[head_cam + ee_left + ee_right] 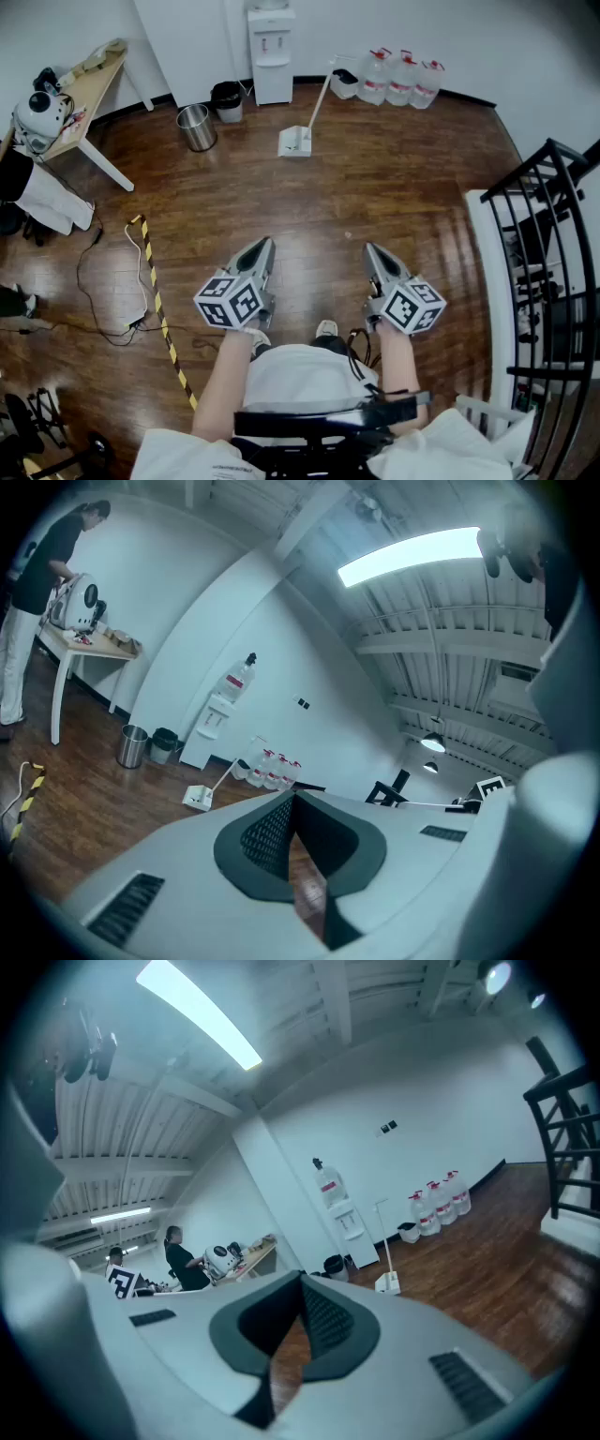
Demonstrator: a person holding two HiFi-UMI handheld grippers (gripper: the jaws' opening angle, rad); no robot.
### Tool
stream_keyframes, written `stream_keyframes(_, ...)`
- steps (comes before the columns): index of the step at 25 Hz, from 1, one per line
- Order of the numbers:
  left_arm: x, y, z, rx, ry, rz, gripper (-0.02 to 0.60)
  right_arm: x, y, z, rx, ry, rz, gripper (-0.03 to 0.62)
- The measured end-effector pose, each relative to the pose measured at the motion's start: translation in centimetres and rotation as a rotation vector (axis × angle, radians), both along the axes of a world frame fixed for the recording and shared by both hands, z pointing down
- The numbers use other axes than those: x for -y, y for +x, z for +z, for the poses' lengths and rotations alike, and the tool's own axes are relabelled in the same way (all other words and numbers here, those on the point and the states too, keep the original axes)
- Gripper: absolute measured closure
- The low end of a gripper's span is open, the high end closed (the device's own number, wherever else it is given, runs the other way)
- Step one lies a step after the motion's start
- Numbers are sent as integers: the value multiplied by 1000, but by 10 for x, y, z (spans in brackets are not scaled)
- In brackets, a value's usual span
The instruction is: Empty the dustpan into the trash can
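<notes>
From the head view, the white dustpan (298,141) stands on the wood floor (394,187) well ahead, near the steel trash can (196,127); I judge it light and stiff, best taken by its long upright handle. In the left gripper view, my left hand-held gripper (292,799) is closed and empty. In the right gripper view, my right hand-held gripper (302,1281) is closed and empty too, with open room beyond.

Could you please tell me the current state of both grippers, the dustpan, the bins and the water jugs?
left gripper: shut, holding nothing.
right gripper: shut, holding nothing.
dustpan: resting on the floor, handle raised, untouched; contents too small to tell.
steel trash can: upright, open top.
black bin: upright, open top.
water jugs: upright, capped.
</notes>
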State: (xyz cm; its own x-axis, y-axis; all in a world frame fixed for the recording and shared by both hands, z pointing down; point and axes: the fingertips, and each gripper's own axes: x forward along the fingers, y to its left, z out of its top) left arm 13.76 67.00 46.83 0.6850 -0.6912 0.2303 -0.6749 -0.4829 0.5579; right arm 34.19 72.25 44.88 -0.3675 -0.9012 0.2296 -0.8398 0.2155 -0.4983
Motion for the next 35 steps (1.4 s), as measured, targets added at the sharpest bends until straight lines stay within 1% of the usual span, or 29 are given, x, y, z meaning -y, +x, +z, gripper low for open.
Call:
stream_keyframes(3, 2, 7, 3, 7, 0, -3, 592, 0, 9, 12, 32, -2, -3, 586)
stream_keyframes(8, 2, 27, 2, 16, 5, -13, 592, -1, 33, 12, 45, 0, 1, 586)
stream_keyframes(12, 3, 53, 3, 17, 12, -21, 592, -1, 60, 18, 51, 3, -6, 586)
stream_keyframes(17, -1, 87, 2, 42, 37, -41, 592, -3, 102, 17, 43, 11, -18, 586)
stream_keyframes(20, -3, 101, 5, 51, 33, -55, 592, -2, 124, 19, 46, 10, -20, 586)
stream_keyframes(24, 0, 113, 9, 63, 24, -62, 592, 3, 143, 32, 66, -4, -17, 586)
stream_keyframes(27, 20, 118, 16, 64, 16, -64, 592, 22, 144, 44, 73, -18, -24, 586)
stream_keyframes(30, 47, 124, 22, 72, 9, -51, 592, 46, 139, 48, 60, -33, -36, 586)
stream_keyframes(35, 109, 123, 29, 88, 13, -41, 592, 100, 136, 54, 45, -35, -25, 586)
